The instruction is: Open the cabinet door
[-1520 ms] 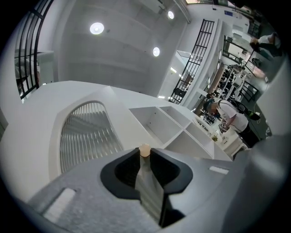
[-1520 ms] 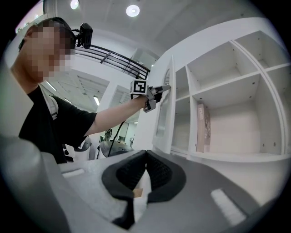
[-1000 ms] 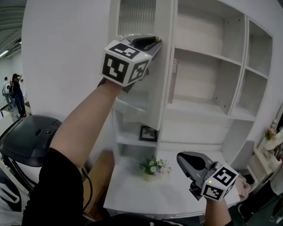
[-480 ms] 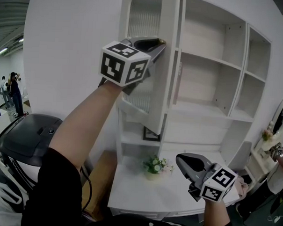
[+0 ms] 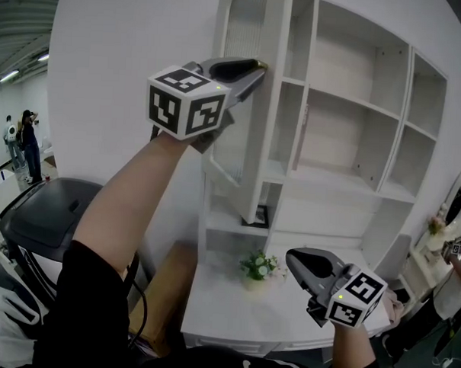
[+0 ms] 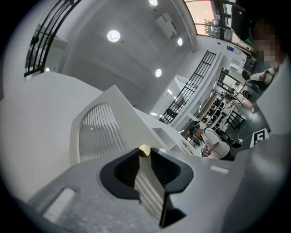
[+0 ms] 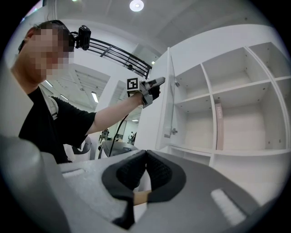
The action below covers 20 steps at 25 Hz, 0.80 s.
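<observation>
The white cabinet door (image 5: 244, 142) with a ribbed glass panel stands swung out from the shelves, almost edge-on in the head view. My left gripper (image 5: 255, 66) is raised at its upper free edge and holds the small gold knob (image 6: 144, 150) between its fingertips; its jaws are opening, and the knob is still between them. In the right gripper view the door (image 7: 161, 100) hangs open with the left gripper (image 7: 159, 82) on its edge. My right gripper (image 5: 292, 258) hovers low over the desk, shut and empty, its tips meeting (image 7: 145, 154).
Open white shelves (image 5: 354, 147) fill the cabinet on the right. A small flower bunch (image 5: 259, 264) stands on the white desk top (image 5: 240, 309) under the door. A dark chair (image 5: 38, 217) sits at the lower left. People stand far off at the left (image 5: 22, 144).
The door has swung further out from the shelves, showing more of the inside. My left gripper went leftward with its edge. The right gripper stays low over the desk.
</observation>
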Tool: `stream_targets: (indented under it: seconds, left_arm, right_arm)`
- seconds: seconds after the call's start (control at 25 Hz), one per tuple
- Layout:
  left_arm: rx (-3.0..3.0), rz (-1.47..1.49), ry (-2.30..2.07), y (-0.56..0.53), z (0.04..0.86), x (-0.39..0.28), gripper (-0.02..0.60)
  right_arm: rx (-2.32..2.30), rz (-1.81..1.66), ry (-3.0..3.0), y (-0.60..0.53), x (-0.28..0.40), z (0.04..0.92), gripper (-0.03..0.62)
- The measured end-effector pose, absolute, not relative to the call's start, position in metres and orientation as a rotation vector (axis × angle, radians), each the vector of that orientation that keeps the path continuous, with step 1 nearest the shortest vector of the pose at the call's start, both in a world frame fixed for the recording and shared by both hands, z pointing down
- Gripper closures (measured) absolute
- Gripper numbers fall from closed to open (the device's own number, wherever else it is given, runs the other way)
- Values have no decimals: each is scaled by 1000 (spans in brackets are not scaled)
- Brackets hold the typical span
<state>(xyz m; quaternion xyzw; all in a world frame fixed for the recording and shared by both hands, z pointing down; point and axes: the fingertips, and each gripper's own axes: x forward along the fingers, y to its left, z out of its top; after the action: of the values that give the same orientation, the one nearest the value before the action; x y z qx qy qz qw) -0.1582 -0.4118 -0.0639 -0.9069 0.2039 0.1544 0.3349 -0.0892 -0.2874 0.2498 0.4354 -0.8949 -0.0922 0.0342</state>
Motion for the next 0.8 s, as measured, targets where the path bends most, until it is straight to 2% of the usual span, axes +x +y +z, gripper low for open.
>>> stream_targets:
  seconds: [0.8]
  left_arm:
    - [-2428, 578, 510, -421, -65, -280, 485]
  right_arm:
    - [1249, -192, -2772, -290, -137, 277, 600]
